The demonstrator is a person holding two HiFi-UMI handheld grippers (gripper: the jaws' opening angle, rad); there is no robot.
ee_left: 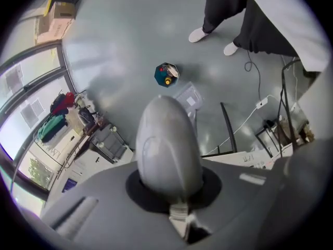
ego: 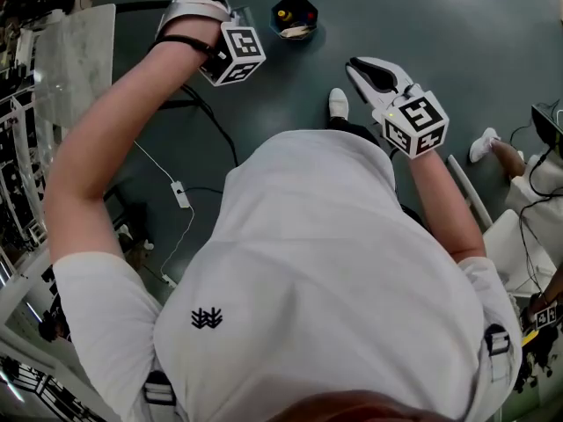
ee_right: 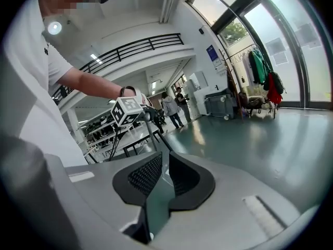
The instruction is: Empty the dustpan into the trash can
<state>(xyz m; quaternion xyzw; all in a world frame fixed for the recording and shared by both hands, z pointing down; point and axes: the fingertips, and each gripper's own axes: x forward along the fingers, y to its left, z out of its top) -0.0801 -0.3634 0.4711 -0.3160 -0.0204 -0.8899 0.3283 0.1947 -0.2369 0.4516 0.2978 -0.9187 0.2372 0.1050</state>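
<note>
Above the grey floor (ego: 493,33), my left gripper (ego: 224,47) is clenched on the handle (ee_left: 167,145) of the clear dustpan (ee_left: 188,97), near the trash can (ee_left: 166,75). My right gripper (ego: 365,70) is released and empty. Cables (ego: 211,117) and a table (ego: 79,60) crowd the left, and there is open room around the can.

Lab hall: mezzanine railing (ee_right: 145,43), glass wall (ee_right: 291,40), worktables (ee_right: 130,137), floor cables (ego: 211,121).
</note>
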